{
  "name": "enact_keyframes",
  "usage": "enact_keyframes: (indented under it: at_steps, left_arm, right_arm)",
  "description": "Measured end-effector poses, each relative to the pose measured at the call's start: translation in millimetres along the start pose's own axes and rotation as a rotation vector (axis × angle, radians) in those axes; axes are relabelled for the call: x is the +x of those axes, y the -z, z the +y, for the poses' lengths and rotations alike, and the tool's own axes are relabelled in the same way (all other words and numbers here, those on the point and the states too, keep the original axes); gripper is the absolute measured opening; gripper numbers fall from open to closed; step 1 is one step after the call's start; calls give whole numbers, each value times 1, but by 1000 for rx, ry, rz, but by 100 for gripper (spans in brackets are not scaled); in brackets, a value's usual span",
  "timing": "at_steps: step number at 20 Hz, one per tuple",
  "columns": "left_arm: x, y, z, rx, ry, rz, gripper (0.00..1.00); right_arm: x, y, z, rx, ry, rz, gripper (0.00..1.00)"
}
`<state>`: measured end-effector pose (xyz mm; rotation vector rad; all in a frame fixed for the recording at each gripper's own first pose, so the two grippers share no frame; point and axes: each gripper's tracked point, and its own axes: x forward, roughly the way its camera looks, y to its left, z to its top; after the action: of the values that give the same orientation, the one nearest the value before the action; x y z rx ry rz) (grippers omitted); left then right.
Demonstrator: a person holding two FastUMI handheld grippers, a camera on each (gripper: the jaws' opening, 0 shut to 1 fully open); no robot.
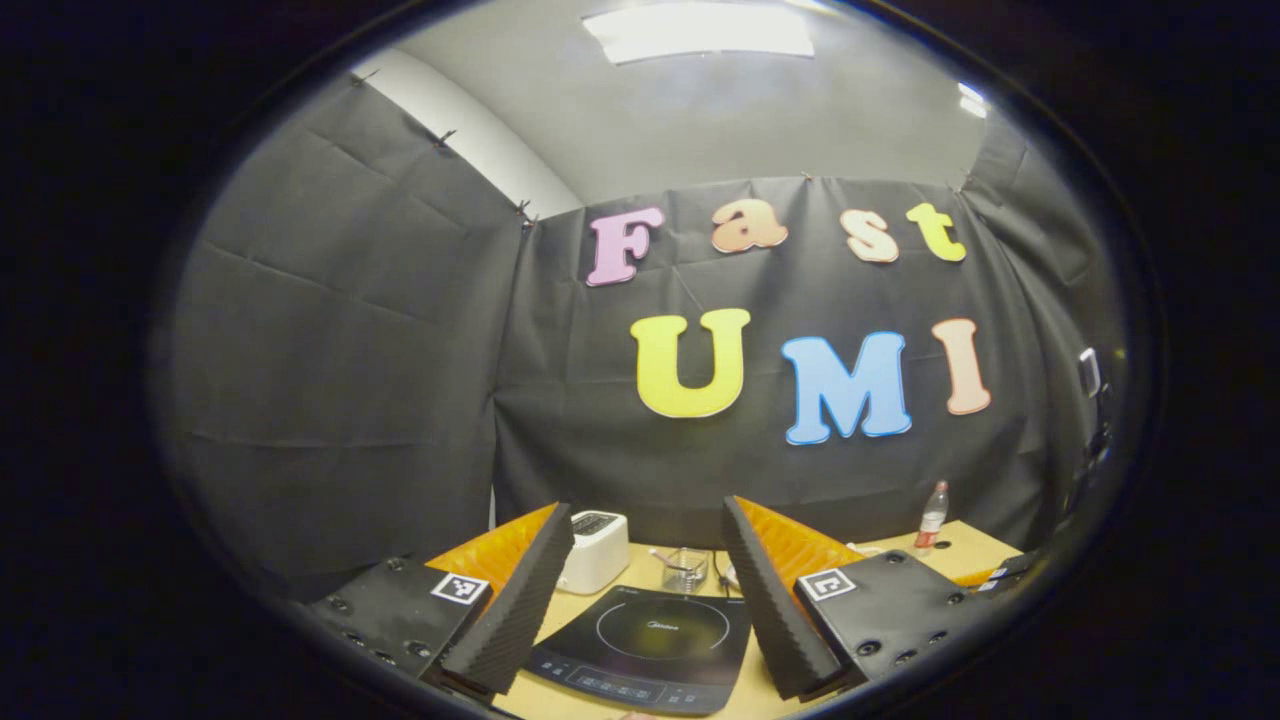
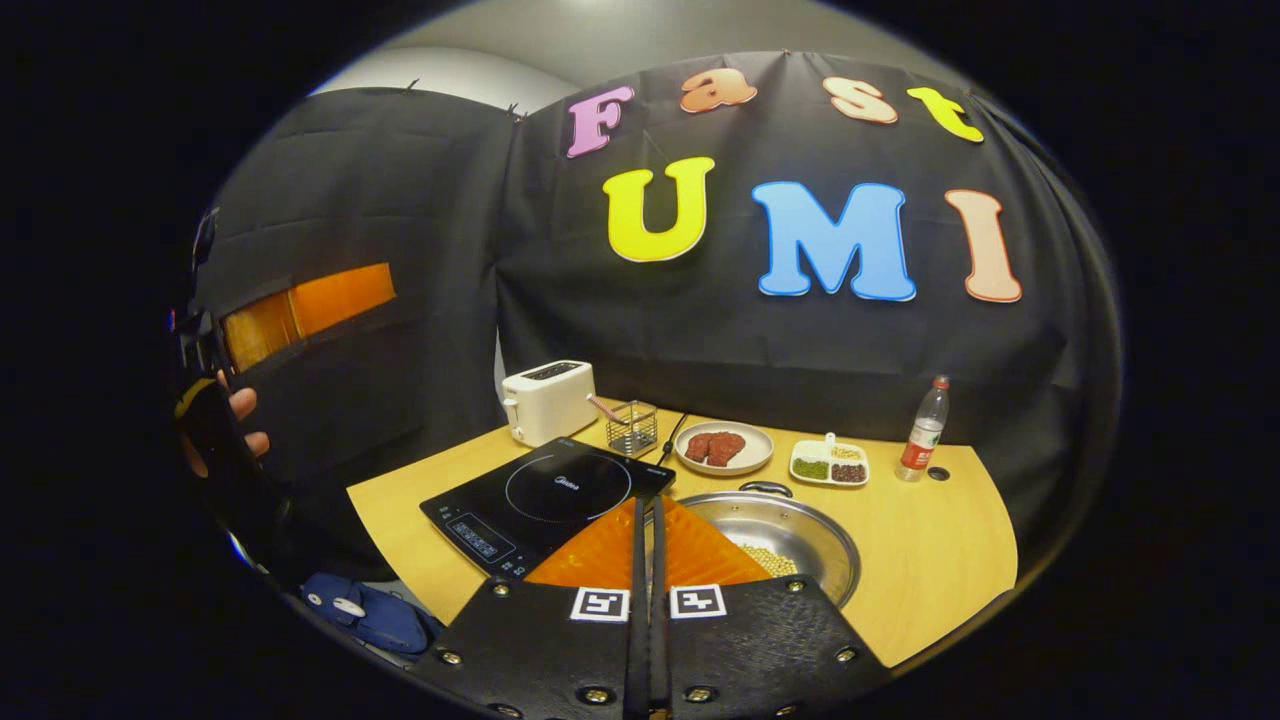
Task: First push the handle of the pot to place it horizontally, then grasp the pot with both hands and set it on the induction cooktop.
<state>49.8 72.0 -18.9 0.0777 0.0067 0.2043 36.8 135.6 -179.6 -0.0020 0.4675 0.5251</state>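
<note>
My left gripper [image 1: 648, 590] hangs above the near edge of the table [image 1: 590, 600] with its fingers spread wide and nothing between them. Through the gap I see the induction cooktop [image 1: 645, 645] lying flat on the wood, its control strip toward me. Behind it a white toaster [image 1: 594, 550] stands at the back left, and just to its right a small wire basket [image 1: 685, 570]. A plastic bottle [image 1: 932, 517] stands far off to the right by the cloth wall.

My right gripper [image 2: 647, 540] has its fingers brought together, only a thin slit between them, and they grip nothing. Just beyond their tips sits the steel pot [image 2: 790, 530], open and shallow, on the table to the right of the cooktop [image 2: 545, 495] and touching or nearly touching its right corner; I cannot tell which. Pale beans [image 2: 770, 560] lie in the bottom of the pot. One small dark handle [image 2: 765, 488] shows on its far rim, lying roughly level along it.

Behind the pot, a round plate of reddish meat [image 2: 722, 447] sits beside a divided white dish [image 2: 829, 463] with green and dark fillings, and the bottle [image 2: 925, 430] stands upright further right. At the far left edge of the right gripper view, a hand [image 2: 235, 420] holds a dark gripper body.
</note>
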Motion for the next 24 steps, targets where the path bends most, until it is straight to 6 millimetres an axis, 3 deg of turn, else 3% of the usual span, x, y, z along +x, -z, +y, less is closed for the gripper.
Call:
enact_keyframes:
  at_steps: [6,12,19,24]
  left_arm:
    - [16,14,12,-4,-14,19,99]
    - [29,30,23,-8,-22,46,97]
    - [37,41,26,-9,-20,64,99]
    - [41,50,24,-10,-4,80,99]
  right_arm:
    - [29,40,16,-11,-71,128,1]
    - [42,85,34,1,-124,264,1]
    - [45,132,46,25,-175,412,1]
    - [42,159,43,73,-168,506,1]
